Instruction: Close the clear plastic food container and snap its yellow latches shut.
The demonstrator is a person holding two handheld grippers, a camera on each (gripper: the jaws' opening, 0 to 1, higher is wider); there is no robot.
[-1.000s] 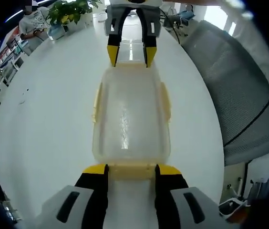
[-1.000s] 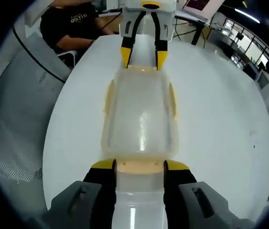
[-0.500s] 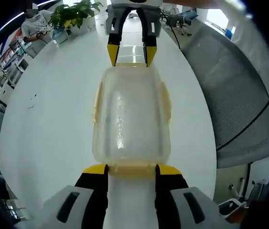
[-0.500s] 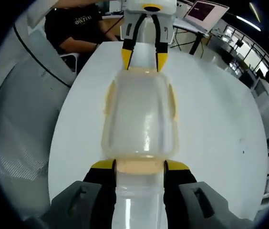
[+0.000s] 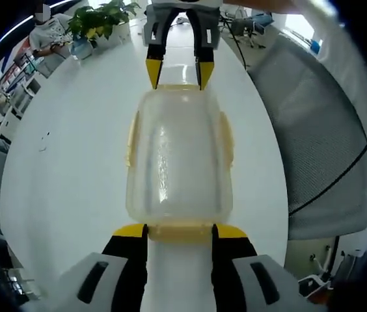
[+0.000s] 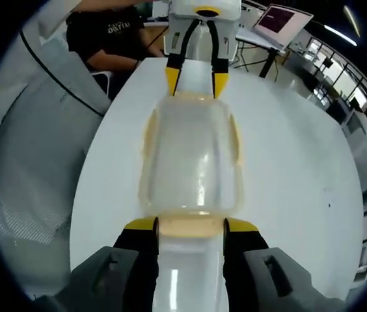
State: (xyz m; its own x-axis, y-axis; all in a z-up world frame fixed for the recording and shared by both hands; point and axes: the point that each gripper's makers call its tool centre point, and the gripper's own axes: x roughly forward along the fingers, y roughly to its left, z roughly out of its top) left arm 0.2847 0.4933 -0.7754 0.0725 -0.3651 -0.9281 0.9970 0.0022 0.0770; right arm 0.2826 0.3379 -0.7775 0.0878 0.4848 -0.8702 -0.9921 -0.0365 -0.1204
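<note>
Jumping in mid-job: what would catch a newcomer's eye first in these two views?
The clear food container lies lengthwise on the white table, lid on, with a gripper at each end. The left gripper straddles the yellow latch at its near end, the right gripper meets the far end. A grey mesh chair stands beside the table.

The clear plastic food container [image 5: 177, 156] lies on the white round table [image 5: 66, 169], directly ahead of the left gripper [image 5: 178, 229], between it and the right gripper [image 6: 192, 224] opposite.
</note>
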